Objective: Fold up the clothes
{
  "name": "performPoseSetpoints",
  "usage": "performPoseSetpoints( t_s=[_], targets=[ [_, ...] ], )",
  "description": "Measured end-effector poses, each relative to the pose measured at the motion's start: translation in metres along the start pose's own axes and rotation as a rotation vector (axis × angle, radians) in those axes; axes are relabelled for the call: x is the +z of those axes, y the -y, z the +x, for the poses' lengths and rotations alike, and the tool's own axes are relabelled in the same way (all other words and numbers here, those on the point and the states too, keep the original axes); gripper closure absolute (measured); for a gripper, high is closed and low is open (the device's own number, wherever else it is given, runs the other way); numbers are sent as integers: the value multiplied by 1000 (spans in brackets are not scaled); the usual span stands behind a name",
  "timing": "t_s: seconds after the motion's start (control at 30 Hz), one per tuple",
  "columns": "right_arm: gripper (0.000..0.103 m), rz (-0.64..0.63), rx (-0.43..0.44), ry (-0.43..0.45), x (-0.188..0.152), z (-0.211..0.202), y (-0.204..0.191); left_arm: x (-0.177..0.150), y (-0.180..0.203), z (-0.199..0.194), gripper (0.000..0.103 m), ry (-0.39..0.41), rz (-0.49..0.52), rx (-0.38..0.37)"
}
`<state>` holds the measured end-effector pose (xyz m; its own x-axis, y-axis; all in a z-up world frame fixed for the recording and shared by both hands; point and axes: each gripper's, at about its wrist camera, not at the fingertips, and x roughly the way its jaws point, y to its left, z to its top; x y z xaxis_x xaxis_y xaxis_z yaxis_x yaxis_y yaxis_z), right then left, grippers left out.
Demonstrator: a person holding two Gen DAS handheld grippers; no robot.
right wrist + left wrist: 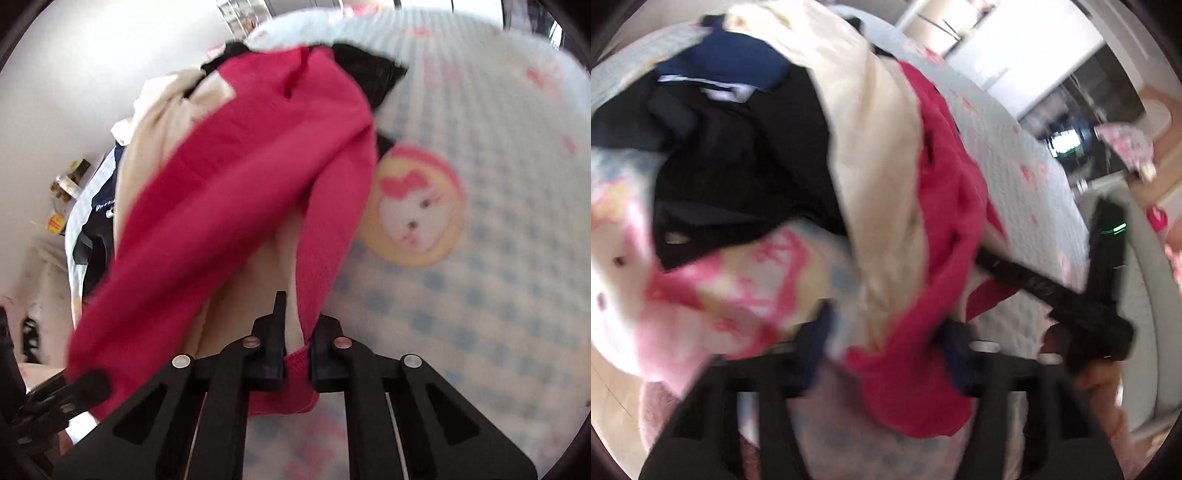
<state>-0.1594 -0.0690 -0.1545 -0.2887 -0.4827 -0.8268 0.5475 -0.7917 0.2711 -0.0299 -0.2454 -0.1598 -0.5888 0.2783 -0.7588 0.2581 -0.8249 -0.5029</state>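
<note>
Patterned bedspread (pixel 480 295) below; right gripper (pixel 295 354) clamps red garment (pixel 240 192); left gripper (pixel 886 332) seemingly pinches it too.

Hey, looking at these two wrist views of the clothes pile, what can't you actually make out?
- Left wrist view: whether the left gripper pinches the red garment; motion blur smears its fingers.
- Left wrist view: what the black garment is; bunched under the cream garment.
- Right wrist view: the navy garment's white print; too small, cut off by cream cloth.
- Right wrist view: shelf items at left; tiny, blurred.
</note>
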Motion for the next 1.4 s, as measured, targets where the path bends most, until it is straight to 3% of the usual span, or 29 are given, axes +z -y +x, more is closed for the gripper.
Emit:
performPoseSetpoints(
  t_s=[0.07, 0.17, 0.27, 0.4, 0.5, 0.67, 0.77, 0.9, 0.97, 1.03, 1.1, 1.13, 1.23, 1.4],
  targets=[
    [97, -2, -37, 46, -1, -20, 4, 1, 15, 4, 86, -10, 38, -22],
    [97, -12, -99, 104, -2, -46, 14, 1, 43, 7, 95, -14, 104, -50],
    [97, 14, -119, 158, -2, -76, 28, 3, 74, 6, 95, -21, 167, -84],
    [97, 10, -185, 232, -10, -123, 41, 2, 124, 0, 95, -54, 264, -220],
    [97, 78, -213, 284, -24, -169, 75, -9, 173, 0, 95, -75, 366, -293],
    [97, 200, -311, 337, -69, -249, 139, -36, 252, 8, 95, -135, 504, -414],
    [97, 281, -412, 360, -109, -296, 175, -47, 295, 0, 97, -107, 554, -468],
    [97, 397, -440, 342, -155, -326, 211, -43, 309, -9, 98, -59, 545, -474],
    [97, 420, -409, 313, -173, -321, 216, -40, 307, 10, 98, -148, 512, -501],
    [97, 415, -388, 305, -184, -312, 211, -51, 299, 28, 98, -221, 481, -460],
    [97, 404, -374, 308, -191, -306, 205, -71, 301, 40, 96, -289, 488, -451],
    [97, 398, -368, 310, -193, -304, 202, -83, 304, 45, 90, -319, 488, -452],
    [96, 392, -359, 320, -200, -310, 202, -114, 314, 61, 44, -395, 489, -457],
    [95, 437, -338, 328, -221, -315, 213, -153, 331, 87, 42, -465, 493, -425]
  ],
)
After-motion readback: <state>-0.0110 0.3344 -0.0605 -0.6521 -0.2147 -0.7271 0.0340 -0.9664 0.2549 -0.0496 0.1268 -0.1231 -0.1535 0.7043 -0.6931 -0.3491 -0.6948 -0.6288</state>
